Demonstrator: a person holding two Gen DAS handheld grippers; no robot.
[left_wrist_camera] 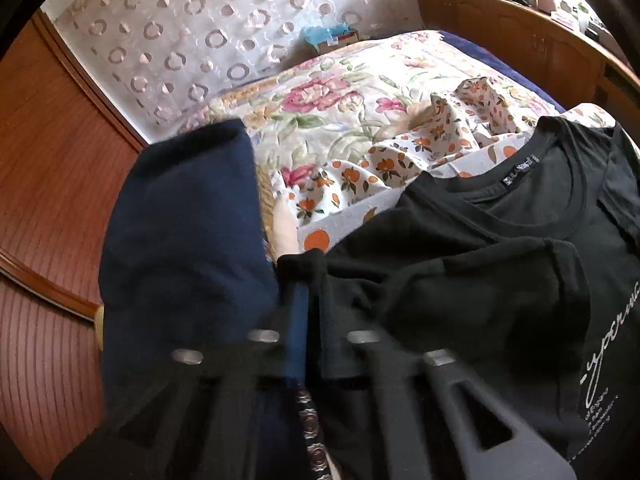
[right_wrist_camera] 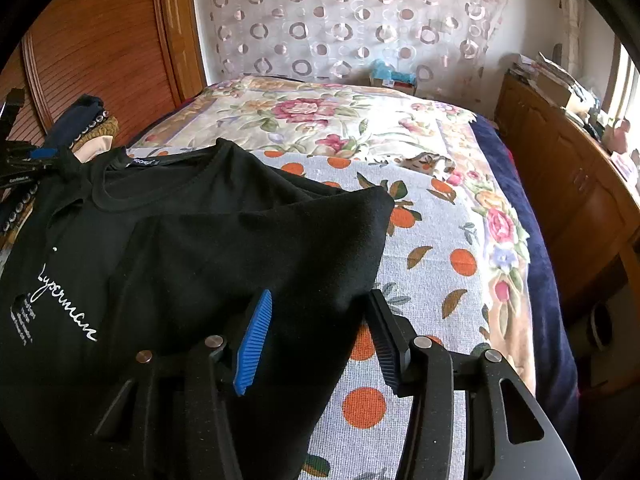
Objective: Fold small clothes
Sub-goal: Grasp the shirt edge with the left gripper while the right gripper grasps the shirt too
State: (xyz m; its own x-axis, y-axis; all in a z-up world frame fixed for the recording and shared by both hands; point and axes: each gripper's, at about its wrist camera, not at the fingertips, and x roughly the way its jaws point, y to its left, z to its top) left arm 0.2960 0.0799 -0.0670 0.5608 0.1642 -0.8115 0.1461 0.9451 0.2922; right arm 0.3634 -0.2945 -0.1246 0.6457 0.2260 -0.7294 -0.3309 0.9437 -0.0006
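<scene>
The black T-shirt (right_wrist_camera: 192,248) lies on the bed (right_wrist_camera: 432,240), over an orange-print cloth (right_wrist_camera: 436,292). The left tool (left_wrist_camera: 298,280) is clamped together on the shirt's sleeve edge, beside a navy garment (left_wrist_camera: 180,240). The right tool (right_wrist_camera: 320,320) stands apart, straddling the shirt's folded side without pressing it.

Matt black knit cloth: T-shirt (right_wrist_camera: 224,240). Beneath it, coarse woven orange-print cloth (right_wrist_camera: 432,280). Beside the T-shirt, ribbed blue rubber-like pads (right_wrist_camera: 254,344) on a matt black plastic gripper (right_wrist_camera: 316,340) with dull metal pins. Behind it, glossy wood cabinet (right_wrist_camera: 568,184).
</scene>
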